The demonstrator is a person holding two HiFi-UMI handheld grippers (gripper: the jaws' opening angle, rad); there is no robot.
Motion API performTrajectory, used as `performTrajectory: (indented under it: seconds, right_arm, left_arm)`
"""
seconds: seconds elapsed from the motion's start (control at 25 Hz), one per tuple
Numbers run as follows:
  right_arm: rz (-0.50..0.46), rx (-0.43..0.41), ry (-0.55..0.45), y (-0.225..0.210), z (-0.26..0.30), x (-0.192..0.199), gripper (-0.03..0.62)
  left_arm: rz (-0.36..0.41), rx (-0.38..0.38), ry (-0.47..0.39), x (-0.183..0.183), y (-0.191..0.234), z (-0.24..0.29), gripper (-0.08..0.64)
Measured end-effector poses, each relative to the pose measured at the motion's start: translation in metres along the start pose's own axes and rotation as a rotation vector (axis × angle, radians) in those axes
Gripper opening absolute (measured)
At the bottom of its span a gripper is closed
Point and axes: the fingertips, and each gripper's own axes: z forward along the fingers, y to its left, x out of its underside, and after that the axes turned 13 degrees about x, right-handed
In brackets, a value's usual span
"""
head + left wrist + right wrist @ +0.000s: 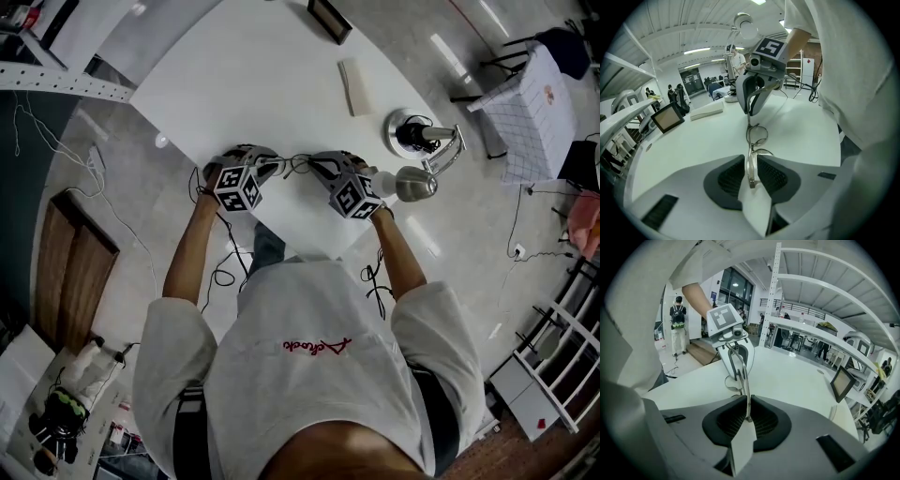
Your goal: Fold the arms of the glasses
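Glasses [758, 134] over the near edge of the desk [281, 75], long axis running left to right between the tongs. Left tongs [751, 164] are clenched on the frame, right tongs [748, 405] on one arm [743, 380], likely to swing leftward.

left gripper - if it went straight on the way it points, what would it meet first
Beyond the glasses clamped in the left gripper, the right gripper sits straight ahead, holding the other end. It likely meets that first, though the table may come sooner; depth is unclear.
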Motion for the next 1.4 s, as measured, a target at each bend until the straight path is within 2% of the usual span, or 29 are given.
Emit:
performTrajectory:
  seconds: [0.24, 0.6, 0.84, 1.12, 1.2, 1.4]
  right_arm:
    - [-0.037, -0.013, 0.028, 0.002, 0.004, 0.001, 0.028]
    - [-0.125, -0.014, 0.080, 0.008, 0.020, 0.004, 0.028]
    - [-0.257, -0.014, 0.132, 0.019, 0.034, 0.009, 0.028]
    - [-0.262, 0.045, 0.154, 0.014, 0.038, 0.008, 0.039]
    - [-0.239, 0.072, 0.153, 0.010, 0.038, 0.001, 0.091]
    - [-0.242, 0.112, 0.145, 0.006, 0.032, -0.012, 0.095]
  left_arm:
    - [-0.023, -0.048, -0.039, 0.001, -0.007, -0.012, 0.114]
    - [-0.188, -0.199, -0.138, 0.018, -0.018, -0.052, 0.114]
    - [-0.269, -0.254, -0.187, 0.033, -0.024, -0.066, 0.114]
    - [-0.314, -0.304, -0.247, 0.034, -0.025, -0.077, 0.114]
    - [-0.310, -0.308, -0.256, 0.034, -0.024, -0.081, 0.114]
    - [-0.286, -0.314, -0.272, 0.027, -0.021, -0.085, 0.114]
